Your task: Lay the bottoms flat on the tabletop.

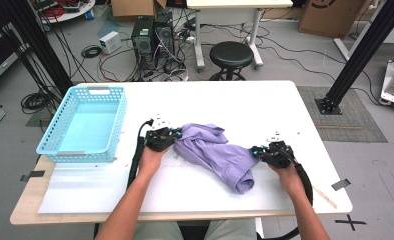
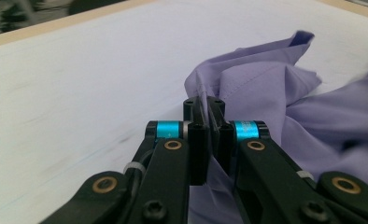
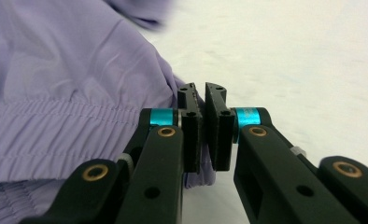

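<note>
A crumpled lilac garment [image 1: 215,152] lies in the middle of the white table [image 1: 265,107]. My left gripper [image 1: 174,134] is at its left end, and its jaws are shut on a fold of the lilac cloth [image 2: 247,88], which runs up between the pads. My right gripper [image 1: 257,151] is at the garment's right side. Its jaws are shut on the edge of the cloth by the gathered elastic band [image 3: 56,135], and a bit of fabric shows below the pads [image 3: 198,179].
A light blue plastic basket [image 1: 85,122] stands on the table's left part, a short way from my left gripper. Beyond the far edge are a black stool [image 1: 231,57], computer towers [image 1: 152,37] and cables on the floor.
</note>
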Action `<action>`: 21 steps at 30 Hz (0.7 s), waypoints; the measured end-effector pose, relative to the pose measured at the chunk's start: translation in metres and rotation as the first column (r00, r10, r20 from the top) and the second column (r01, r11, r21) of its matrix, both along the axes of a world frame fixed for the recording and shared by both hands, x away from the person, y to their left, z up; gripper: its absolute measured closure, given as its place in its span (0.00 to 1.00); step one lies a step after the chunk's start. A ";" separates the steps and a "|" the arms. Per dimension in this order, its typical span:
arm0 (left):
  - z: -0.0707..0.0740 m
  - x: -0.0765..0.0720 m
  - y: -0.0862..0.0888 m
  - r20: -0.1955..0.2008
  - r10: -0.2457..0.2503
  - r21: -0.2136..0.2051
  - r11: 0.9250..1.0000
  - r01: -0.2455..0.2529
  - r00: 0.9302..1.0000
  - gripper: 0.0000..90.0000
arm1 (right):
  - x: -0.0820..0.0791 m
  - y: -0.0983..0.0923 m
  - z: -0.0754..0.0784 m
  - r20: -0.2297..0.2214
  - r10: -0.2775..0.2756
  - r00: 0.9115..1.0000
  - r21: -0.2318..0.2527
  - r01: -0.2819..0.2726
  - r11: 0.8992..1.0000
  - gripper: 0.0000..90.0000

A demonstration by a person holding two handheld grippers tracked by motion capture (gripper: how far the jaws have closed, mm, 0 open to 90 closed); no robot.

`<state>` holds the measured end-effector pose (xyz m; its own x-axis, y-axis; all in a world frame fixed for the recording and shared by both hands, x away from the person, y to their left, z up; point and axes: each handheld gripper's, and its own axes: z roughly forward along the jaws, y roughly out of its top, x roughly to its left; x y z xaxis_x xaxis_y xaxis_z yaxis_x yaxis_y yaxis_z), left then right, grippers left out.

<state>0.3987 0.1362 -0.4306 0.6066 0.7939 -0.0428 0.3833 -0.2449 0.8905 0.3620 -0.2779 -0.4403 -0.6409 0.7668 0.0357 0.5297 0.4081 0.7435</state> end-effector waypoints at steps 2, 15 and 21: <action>-0.001 -0.002 0.015 0.003 0.059 -0.010 0.998 -0.059 0.998 0.97 | 0.004 -0.004 0.000 0.010 -0.052 0.999 -0.008 0.053 0.999 0.96; -0.003 -0.011 0.050 0.006 0.147 -0.043 0.988 -0.147 0.989 0.63 | 0.015 -0.020 0.002 0.073 -0.256 0.964 0.008 0.256 0.967 0.82; 0.007 -0.015 0.041 0.057 0.083 -0.059 0.995 -0.079 0.995 0.55 | 0.008 -0.021 0.011 0.093 -0.201 0.975 0.107 0.191 0.976 0.62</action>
<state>0.3838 0.1771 -0.4234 0.5432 0.8378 -0.0552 0.3461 -0.1635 0.9239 0.3696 -0.2993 -0.4297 -0.4823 0.8741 0.0576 0.5110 0.2273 0.8290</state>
